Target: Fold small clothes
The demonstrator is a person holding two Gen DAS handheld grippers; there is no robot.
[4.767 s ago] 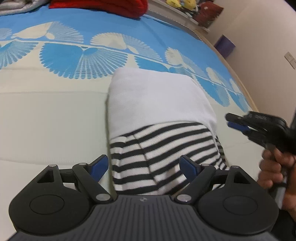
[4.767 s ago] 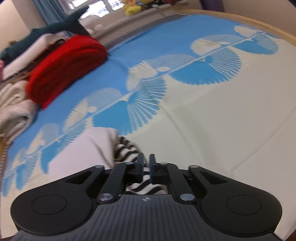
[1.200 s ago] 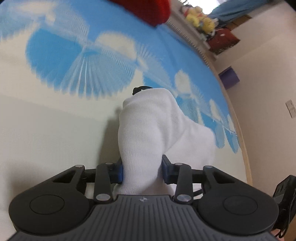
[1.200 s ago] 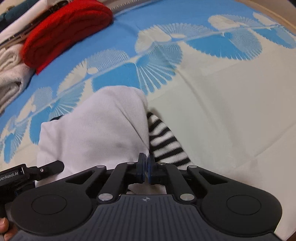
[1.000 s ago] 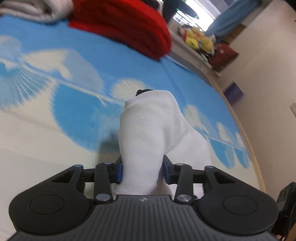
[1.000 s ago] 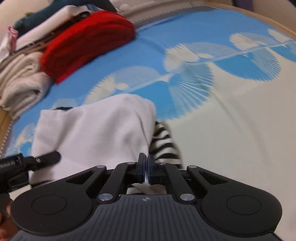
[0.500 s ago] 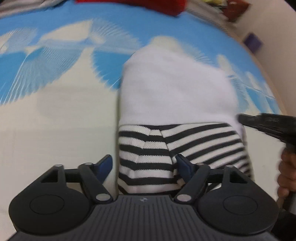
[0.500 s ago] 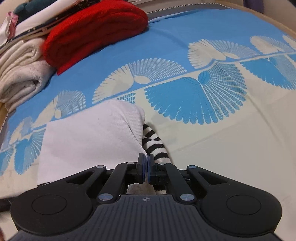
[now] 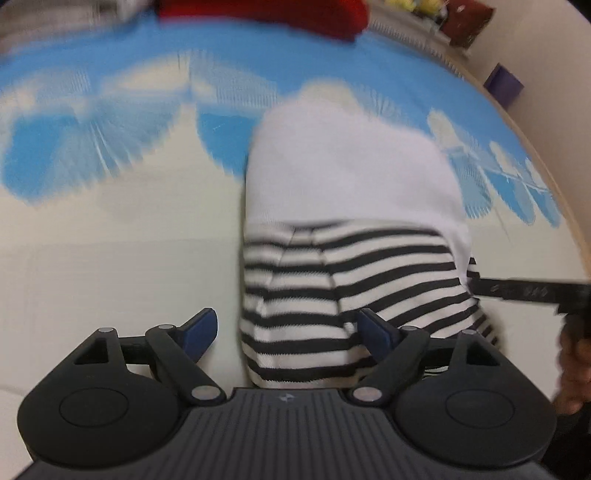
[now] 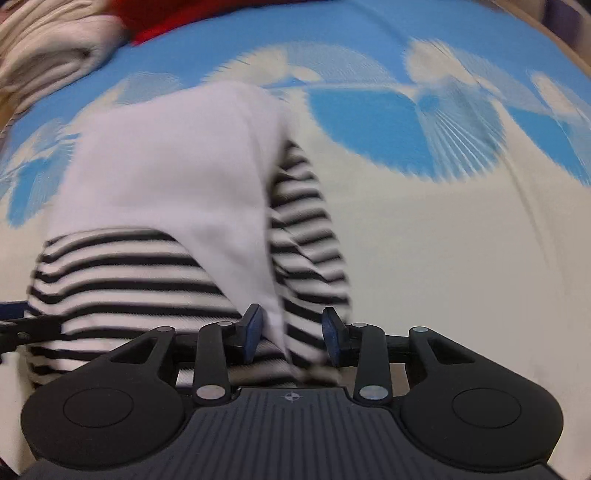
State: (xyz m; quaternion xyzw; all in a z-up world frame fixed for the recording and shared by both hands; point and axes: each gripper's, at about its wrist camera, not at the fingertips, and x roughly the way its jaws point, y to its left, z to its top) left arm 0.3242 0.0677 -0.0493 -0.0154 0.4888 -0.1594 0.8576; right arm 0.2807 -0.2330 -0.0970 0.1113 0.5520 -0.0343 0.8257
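Observation:
A small white garment (image 9: 351, 177) with a black-and-white striped part (image 9: 351, 280) lies folded on the bed cover (image 9: 110, 258). My left gripper (image 9: 288, 332) hangs over its near striped edge. Its jaws are opening wide, and the pads stand clear of the cloth on both sides. My right gripper (image 10: 291, 330) is at the garment's right near corner (image 10: 295, 280), jaws opening. The white and striped edge runs between its pads, which do not press on it. The right gripper (image 9: 517, 291) also shows at the right of the left wrist view, held by a hand (image 9: 572, 369).
The bed cover is cream with blue fan patterns (image 10: 388, 125). A folded red blanket (image 9: 277, 14) and pale folded towels (image 10: 48, 48) lie at the far edge. A purple box (image 9: 504, 83) stands by the wall beyond the bed's wooden rim.
The left gripper let go of the lifted white cloth and spread wide. The garment now lies flat, striped part nearest. The right gripper's shut jaws have parted.

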